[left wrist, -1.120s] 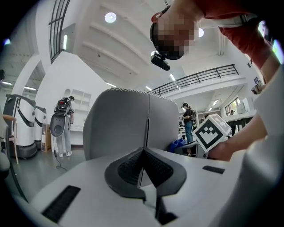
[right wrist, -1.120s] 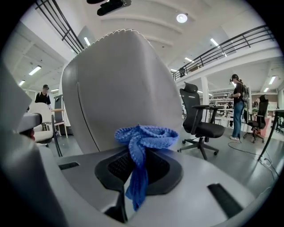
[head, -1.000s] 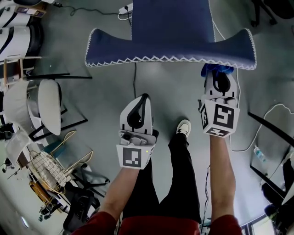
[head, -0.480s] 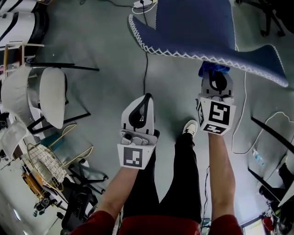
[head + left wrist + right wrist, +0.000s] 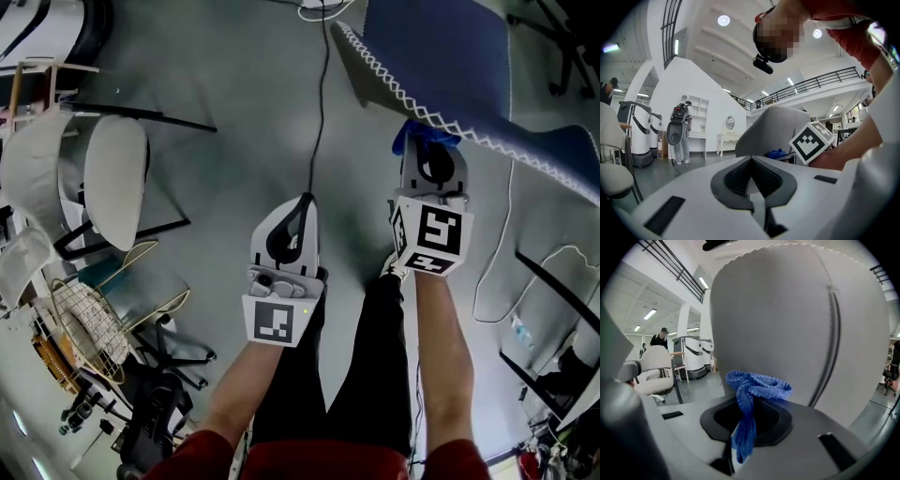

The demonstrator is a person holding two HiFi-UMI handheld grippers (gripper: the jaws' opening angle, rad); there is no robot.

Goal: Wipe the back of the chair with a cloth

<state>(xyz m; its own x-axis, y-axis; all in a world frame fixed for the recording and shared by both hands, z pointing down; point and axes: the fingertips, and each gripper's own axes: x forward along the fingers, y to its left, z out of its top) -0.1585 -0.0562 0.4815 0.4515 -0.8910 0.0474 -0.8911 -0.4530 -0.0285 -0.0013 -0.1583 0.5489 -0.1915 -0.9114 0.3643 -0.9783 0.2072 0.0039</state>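
A blue chair with white zigzag stitching (image 5: 441, 66) fills the upper right of the head view; in the right gripper view its grey back (image 5: 787, 324) stands close ahead. My right gripper (image 5: 429, 148) is shut on a blue knitted cloth (image 5: 749, 394), whose bunched end lies against the chair back just below the stitched edge. The cloth (image 5: 424, 137) pokes out past the jaws. My left gripper (image 5: 292, 214) hangs lower left, jaws closed with nothing between them, well apart from the chair. From the left gripper view the chair (image 5: 783, 131) and the right gripper's marker cube (image 5: 812, 140) show.
A white chair (image 5: 108, 178) with black legs stands at the left, a wire basket (image 5: 89, 333) below it. A black cable (image 5: 319, 112) runs across the grey floor. White cables (image 5: 497, 281) lie at the right. The person's legs and a white shoe (image 5: 394, 267) are below.
The chair has shifted right and turned in the head view as the view swung. My right gripper stayed at its edge with the cloth. The left gripper held its place.
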